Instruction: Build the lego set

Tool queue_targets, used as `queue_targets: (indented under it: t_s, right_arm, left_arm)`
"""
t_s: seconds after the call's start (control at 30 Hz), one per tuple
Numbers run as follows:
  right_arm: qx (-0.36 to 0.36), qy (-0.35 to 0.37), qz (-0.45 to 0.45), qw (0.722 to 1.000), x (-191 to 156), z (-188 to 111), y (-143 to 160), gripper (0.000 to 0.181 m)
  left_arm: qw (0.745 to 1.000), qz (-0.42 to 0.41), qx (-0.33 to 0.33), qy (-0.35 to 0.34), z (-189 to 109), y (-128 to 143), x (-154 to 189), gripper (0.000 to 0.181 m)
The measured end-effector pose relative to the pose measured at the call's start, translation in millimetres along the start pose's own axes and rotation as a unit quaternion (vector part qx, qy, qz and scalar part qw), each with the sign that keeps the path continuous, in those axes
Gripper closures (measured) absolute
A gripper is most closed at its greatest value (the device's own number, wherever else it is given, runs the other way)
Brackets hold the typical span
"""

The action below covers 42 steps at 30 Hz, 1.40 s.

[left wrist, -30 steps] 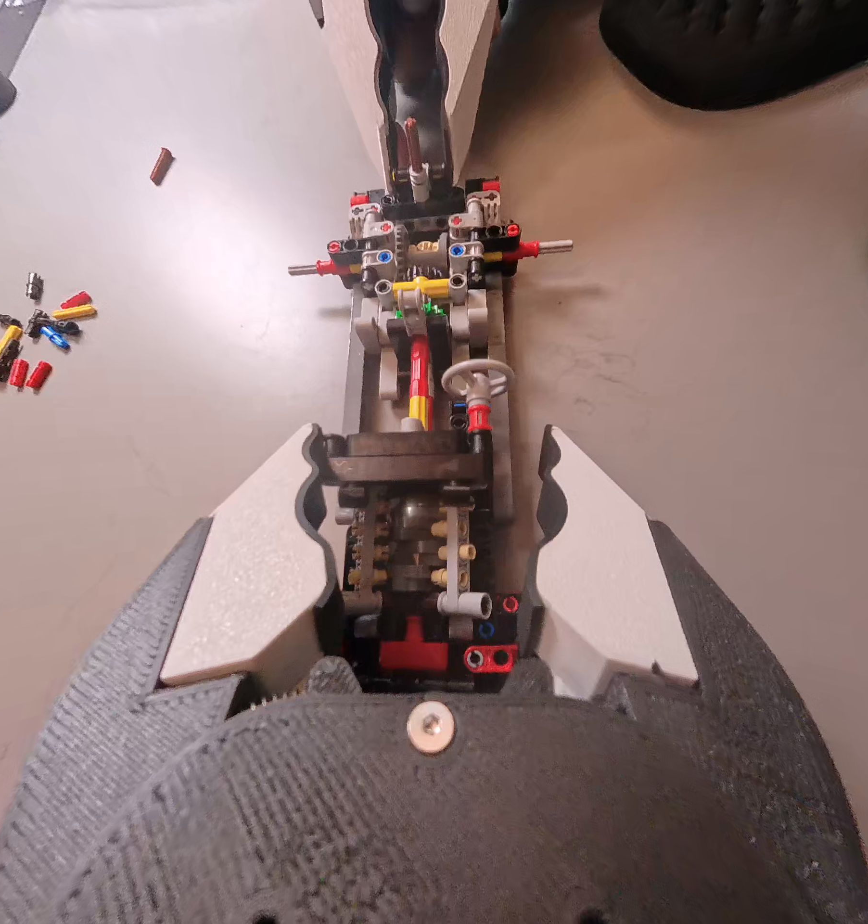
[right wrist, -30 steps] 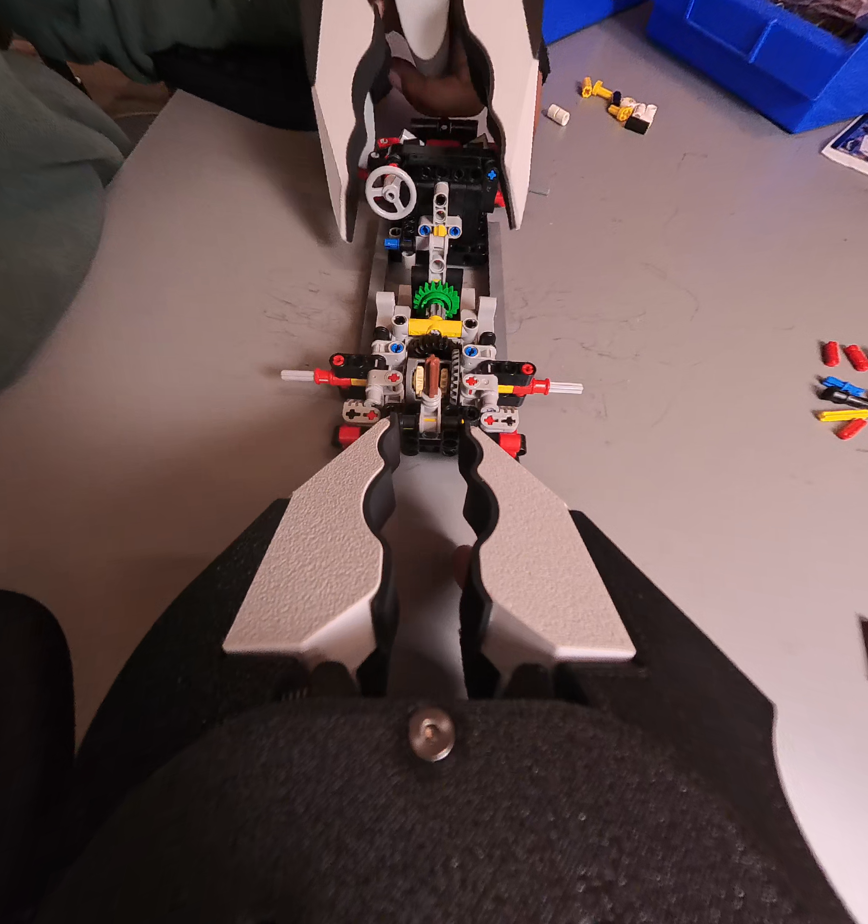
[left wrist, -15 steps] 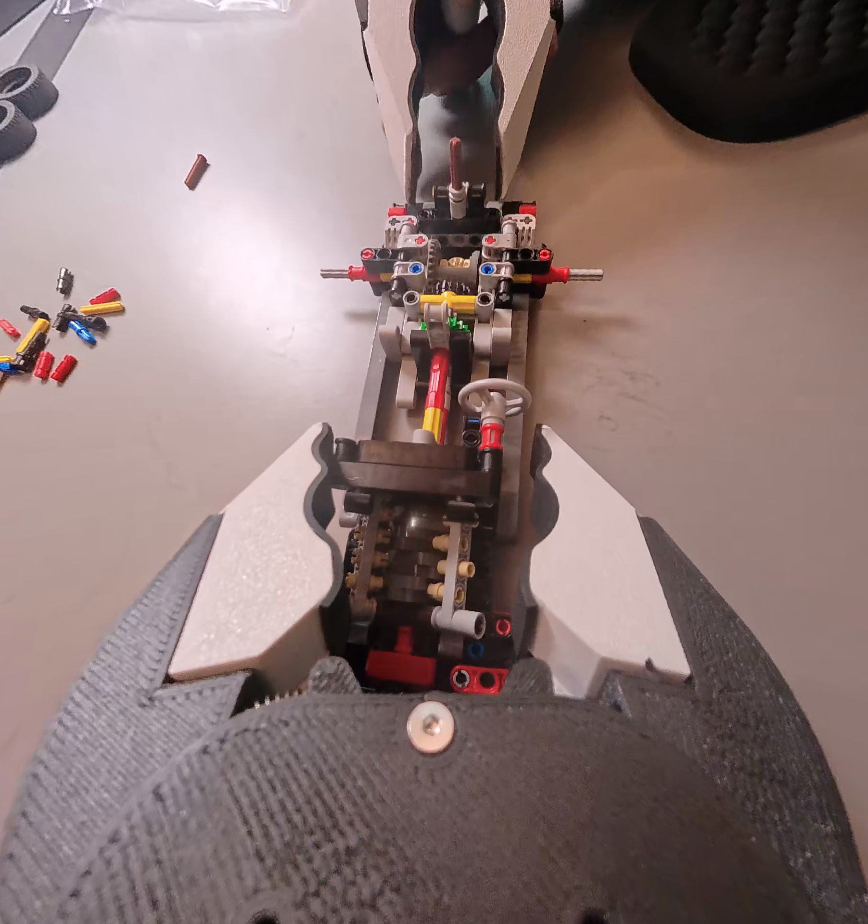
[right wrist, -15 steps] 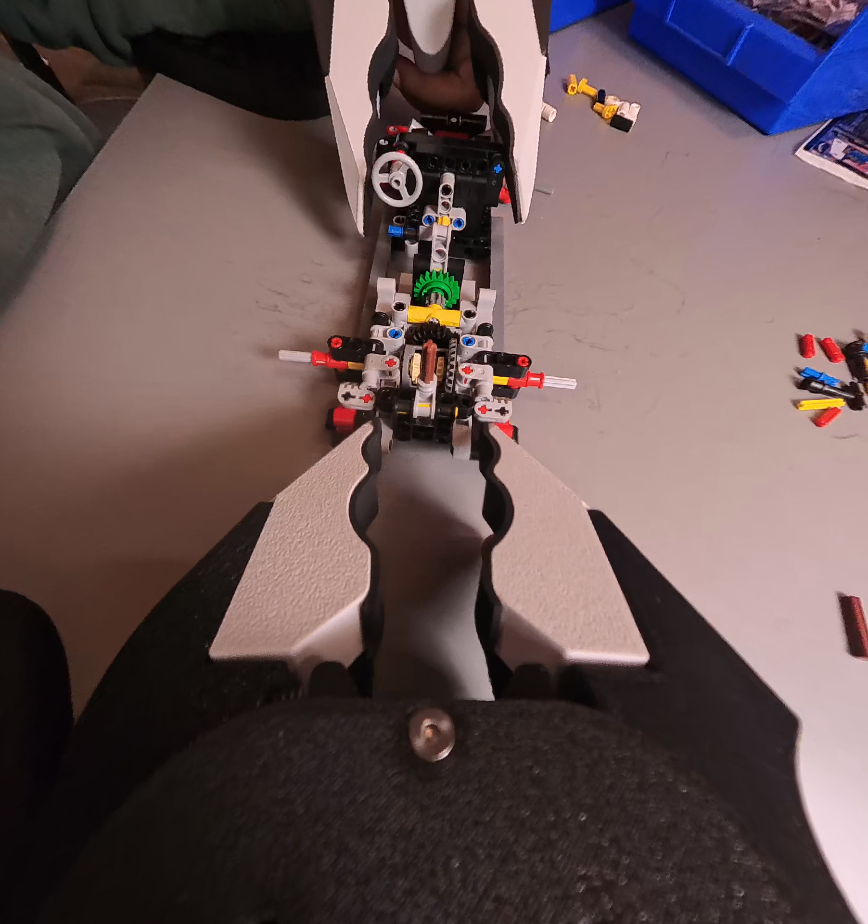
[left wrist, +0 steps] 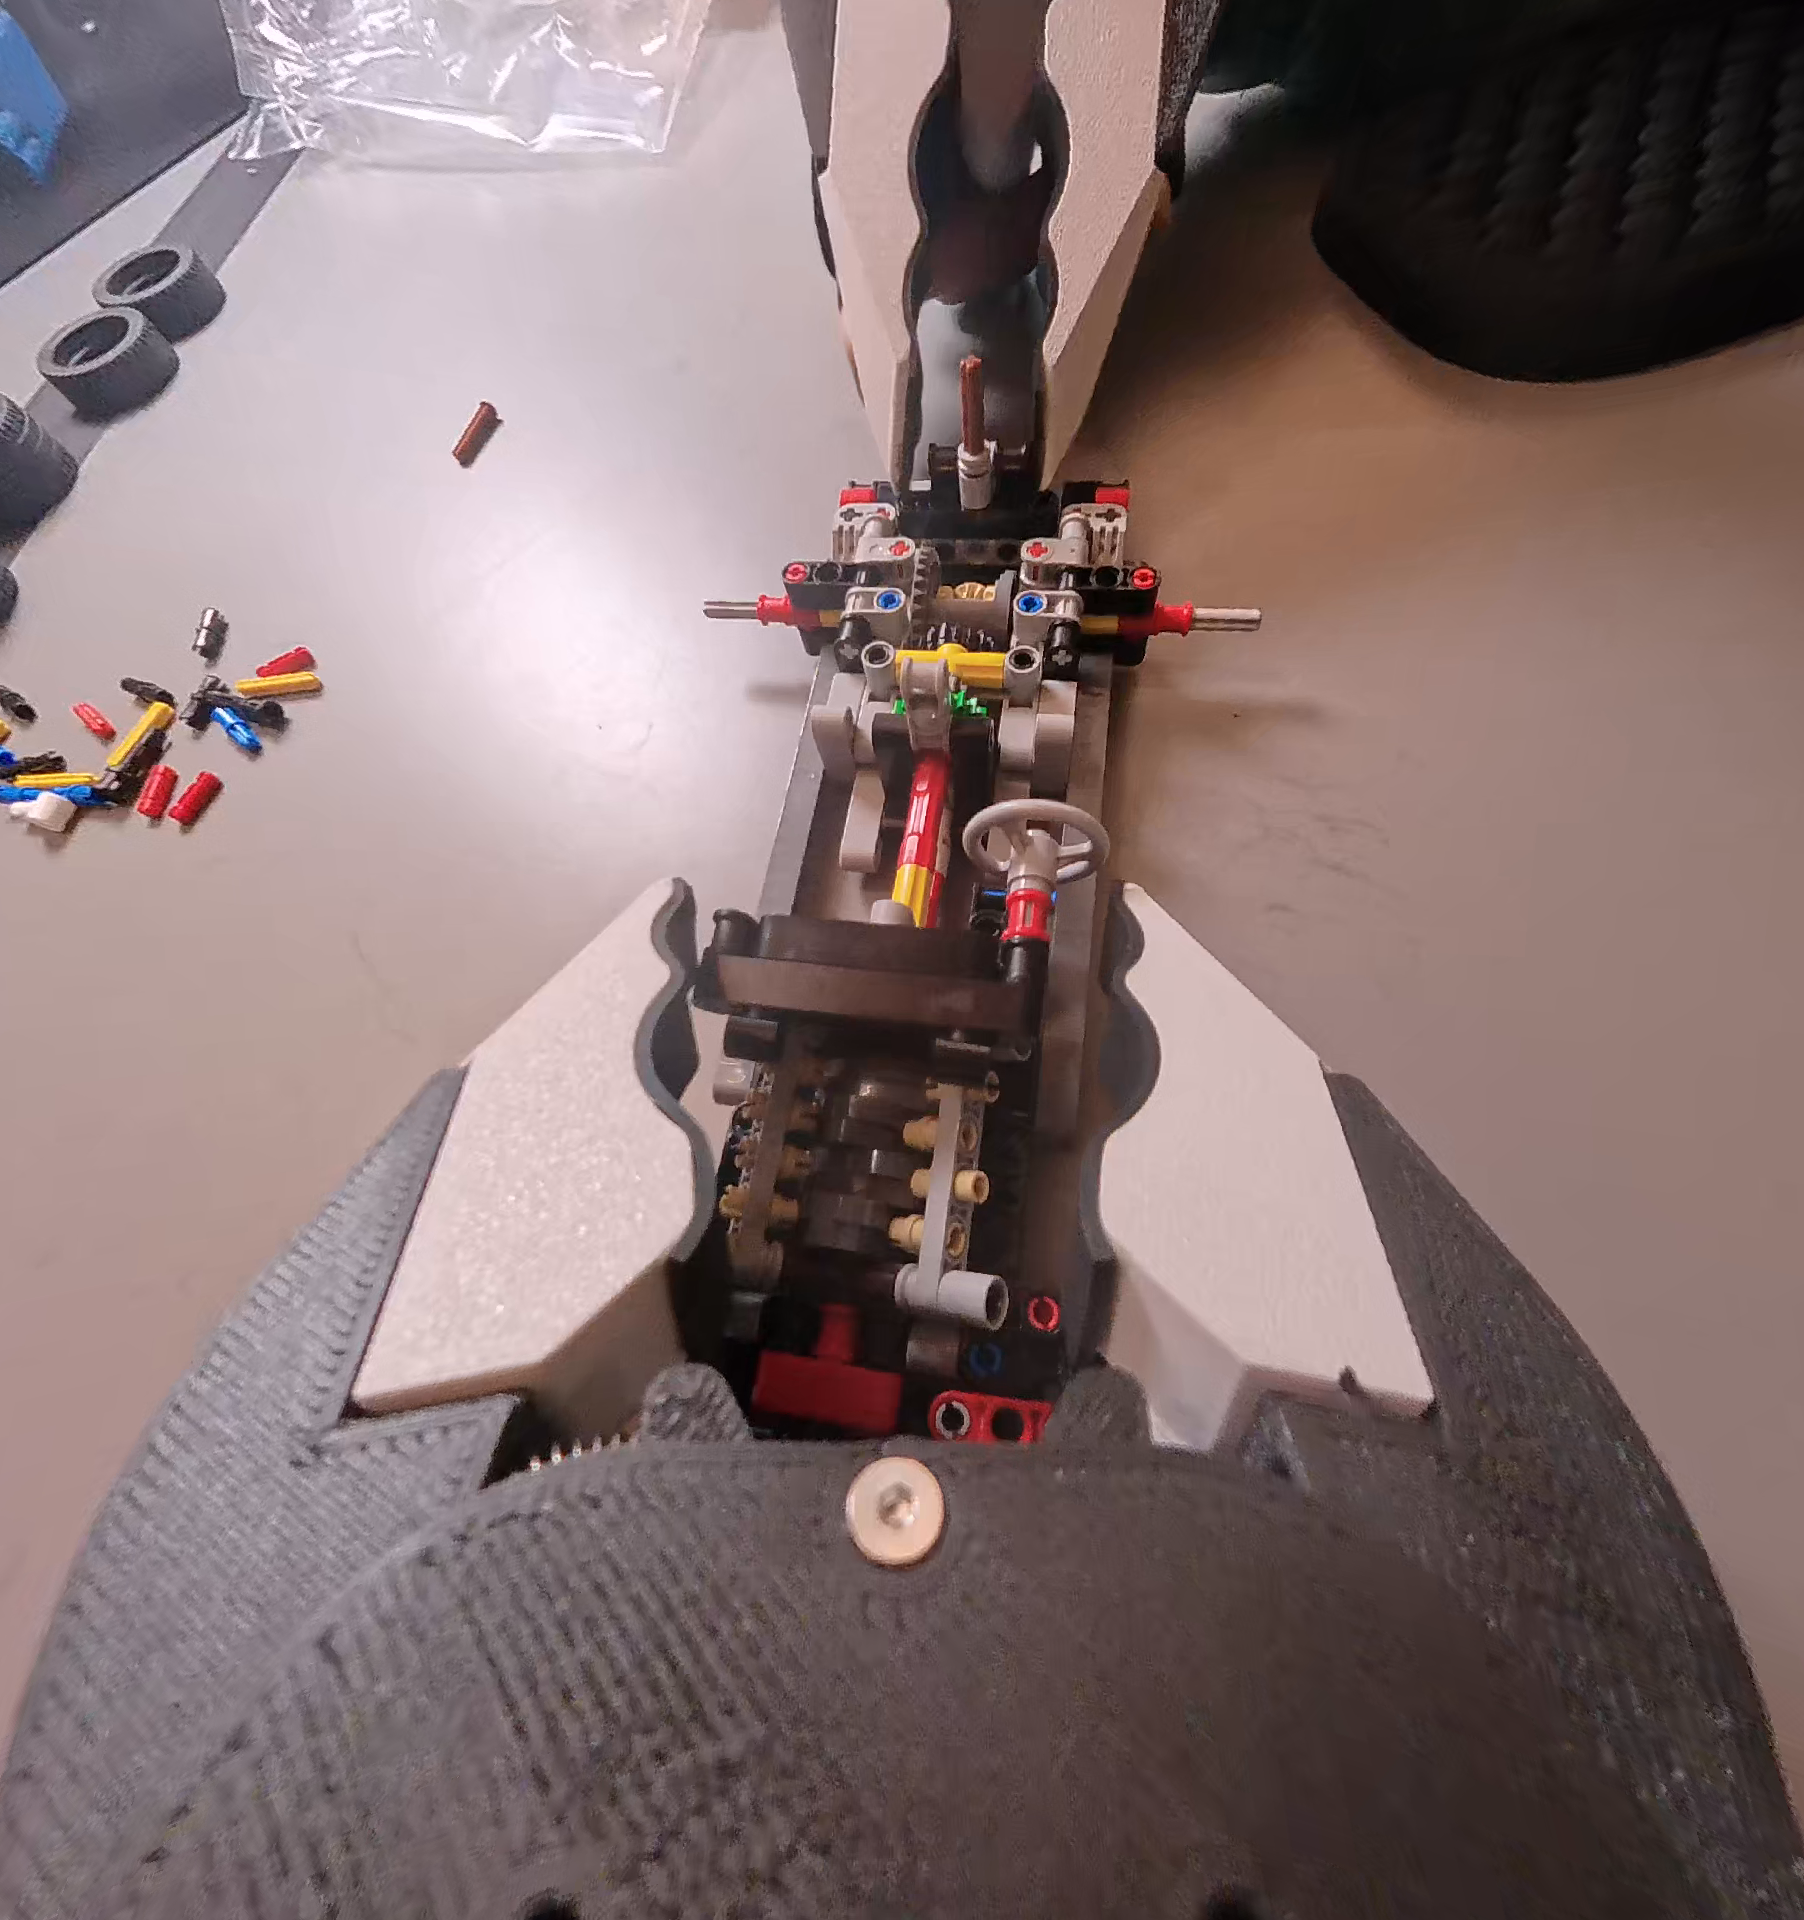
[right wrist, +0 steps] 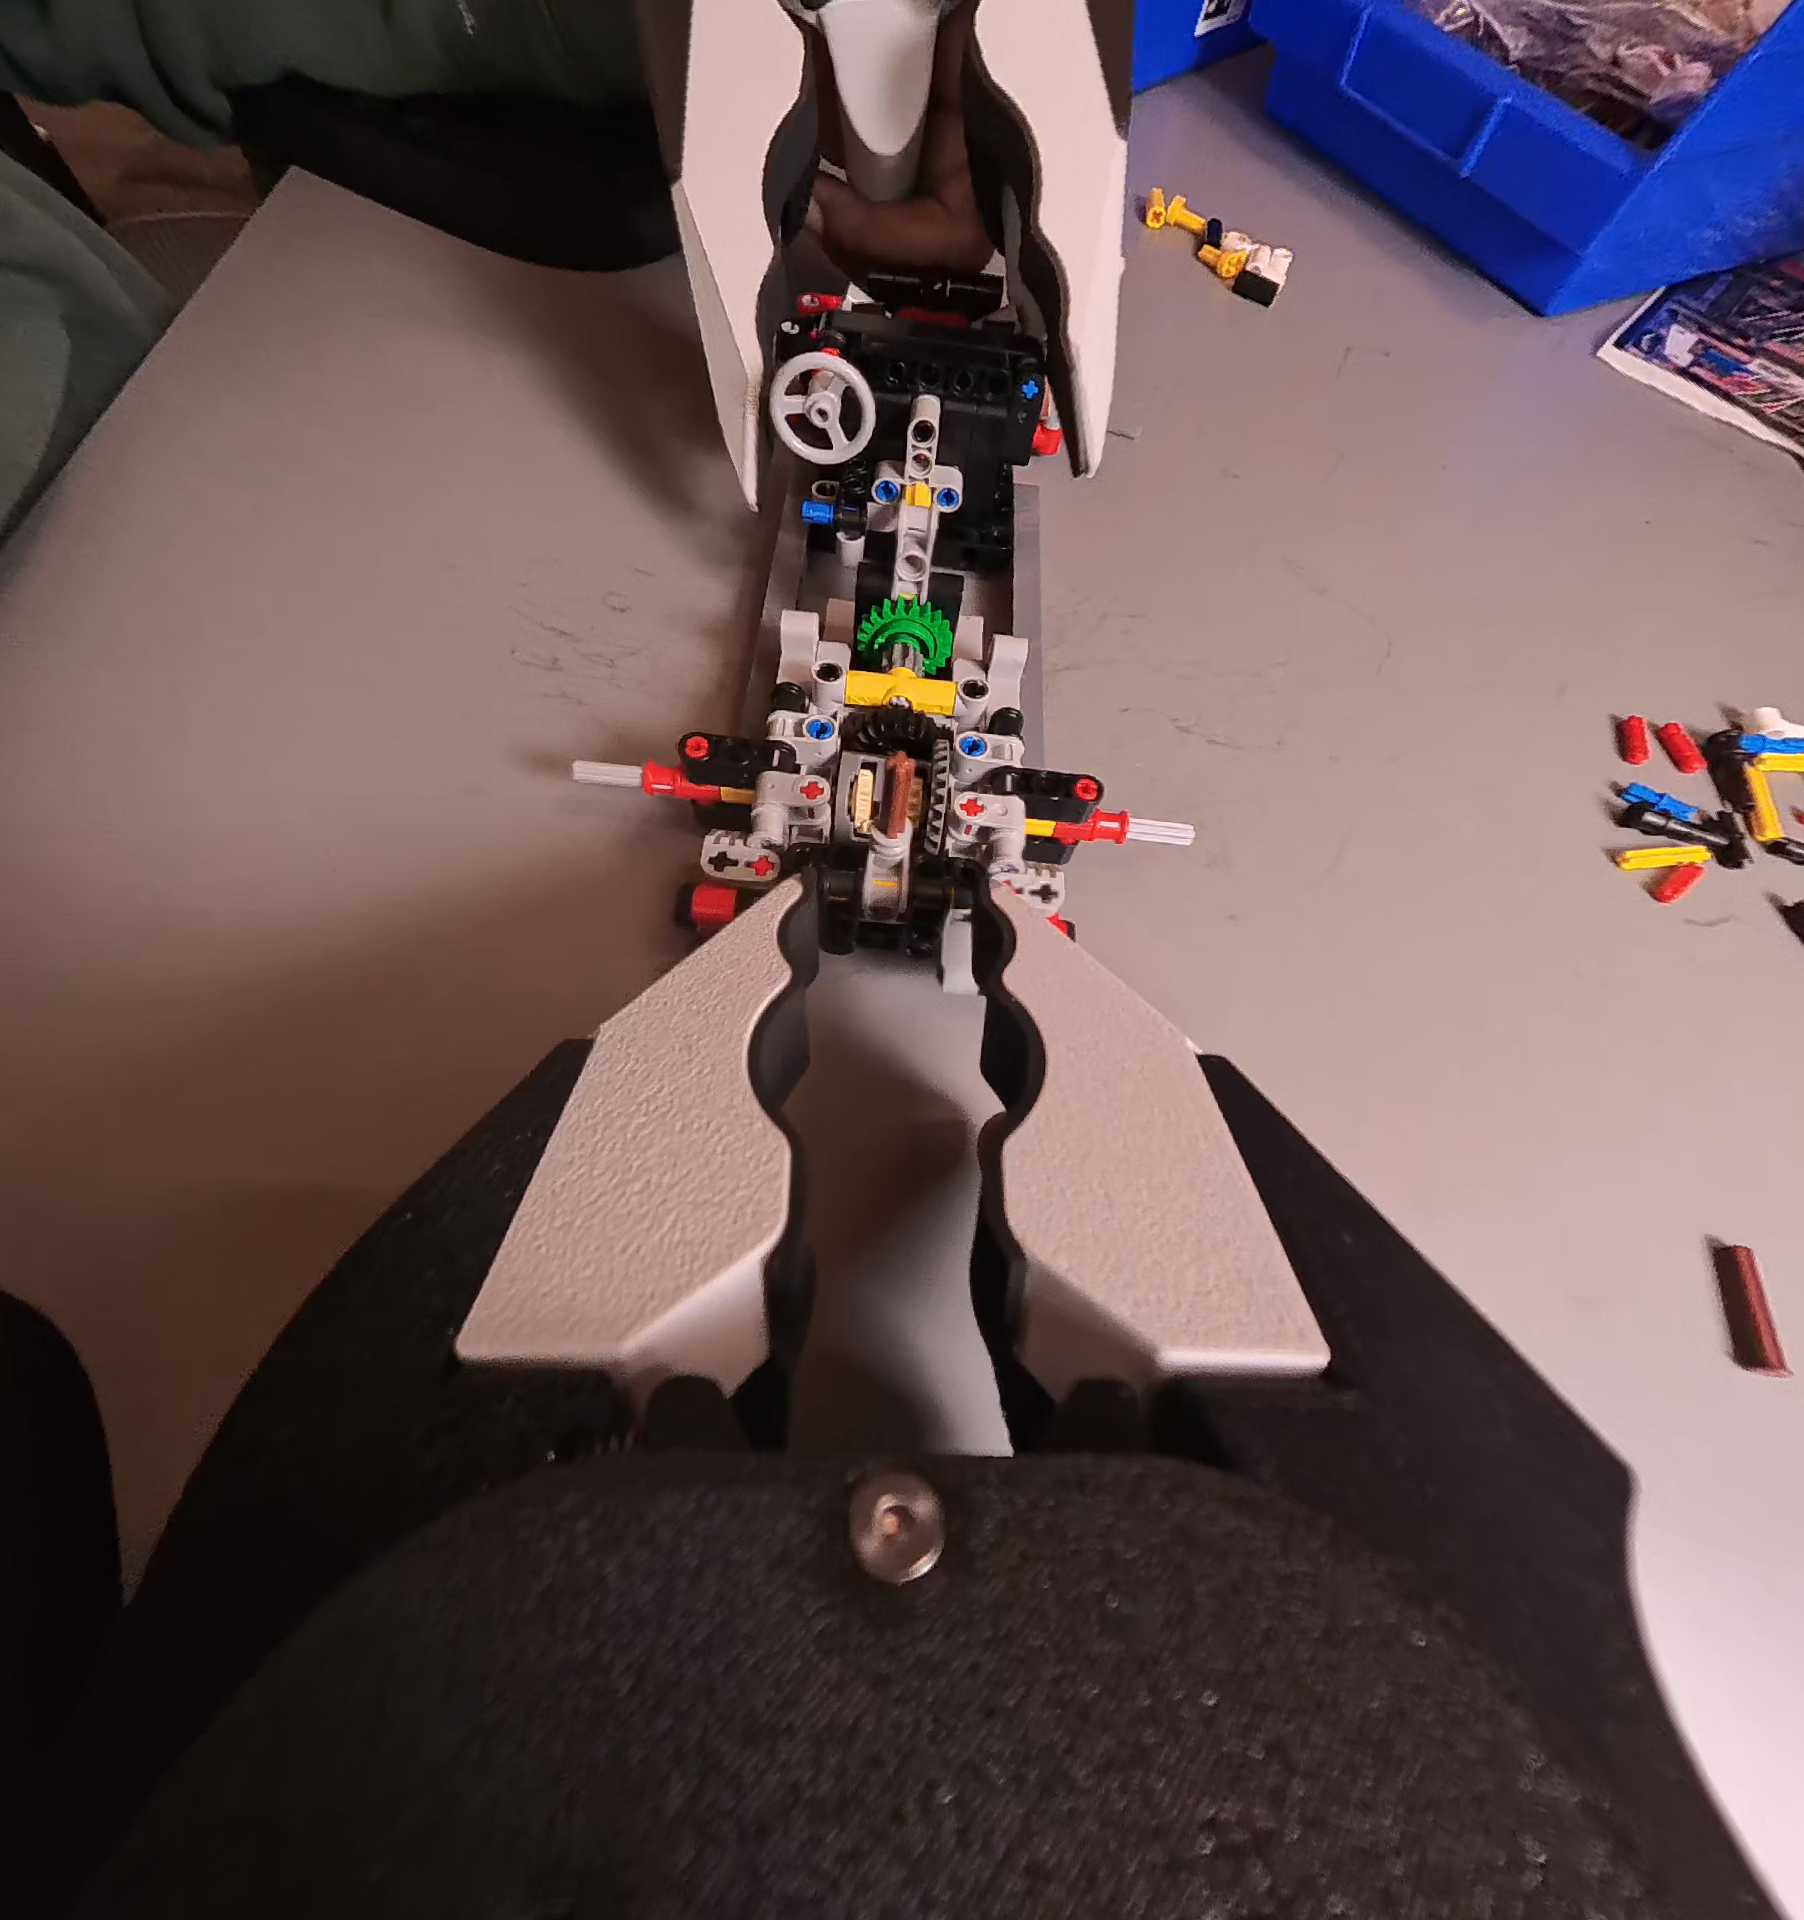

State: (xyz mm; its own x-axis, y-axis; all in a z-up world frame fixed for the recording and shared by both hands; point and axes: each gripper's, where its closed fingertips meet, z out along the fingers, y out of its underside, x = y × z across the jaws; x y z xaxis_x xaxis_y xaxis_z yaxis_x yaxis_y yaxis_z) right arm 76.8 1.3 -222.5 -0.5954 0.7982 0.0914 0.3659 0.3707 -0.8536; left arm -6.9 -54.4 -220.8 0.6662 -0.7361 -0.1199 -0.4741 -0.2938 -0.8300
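Your left hand-held gripper (left wrist: 898, 1081) is clamped across the engine end of the lego chassis (left wrist: 939, 831), which runs straight ahead from it along the desk (left wrist: 462, 987). Your right hand-held gripper (right wrist: 893, 914) sits at the opposite axle end, its fingers parted and empty, tips just beside the chassis frame. The brown axle (right wrist: 898, 795) stands in the differential just ahead of those tips. Compared with a second ago, the right fingers have spread wider and released the brown axle; the left grip is unchanged.
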Motion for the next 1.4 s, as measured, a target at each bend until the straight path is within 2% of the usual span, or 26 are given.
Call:
queue_targets:
  t_s: [0.17,0.27,0.33,0.6,0.83,1.03,1.13,1.17,1.2,1.4]
  right_arm:
    - [-0.003,0.014,0.025,1.0,12,-5,5,0.159]
    - [-0.004,0.033,0.034,0.999,22,-11,9,0.159]
    - [-0.006,0.042,0.041,0.998,28,-15,13,0.159]
    - [-0.011,0.103,0.069,0.992,54,-27,22,0.159]
    - [-0.021,0.165,0.075,0.983,78,-32,28,0.159]
    - [-0.041,0.16,0.11,0.98,80,-30,32,0.158]
    - [-0.063,0.157,0.122,0.978,81,-29,31,0.147]
    - [-0.069,0.157,0.121,0.978,81,-28,31,0.147]
    - [-0.073,0.154,0.119,0.978,80,-26,30,0.159]
    - [-0.057,0.106,0.091,0.989,73,-9,20,0.16]
  left_arm:
    - [0.998,0.013,0.039,-0.054,-7,-11,-18,0.111]
    - [0.993,-0.003,0.074,-0.088,-23,-22,-31,0.103]
    - [0.992,-0.016,0.081,-0.098,-32,-21,-37,0.102]
    - [0.99,-0.052,0.01,-0.131,-43,21,-58,0.101]
    - [0.988,-0.051,-0.027,-0.143,-29,37,-63,0.117]
    - [0.987,-0.043,-0.015,-0.155,-25,31,-63,0.127]
    - [0.985,-0.045,0.004,-0.166,-28,25,-63,0.125]
    - [0.984,-0.042,0.009,-0.173,-30,23,-63,0.124]
    - [0.982,-0.039,0.016,-0.183,-33,21,-65,0.123]
    - [0.969,-0.053,0.084,-0.226,-54,1,-78,0.12]
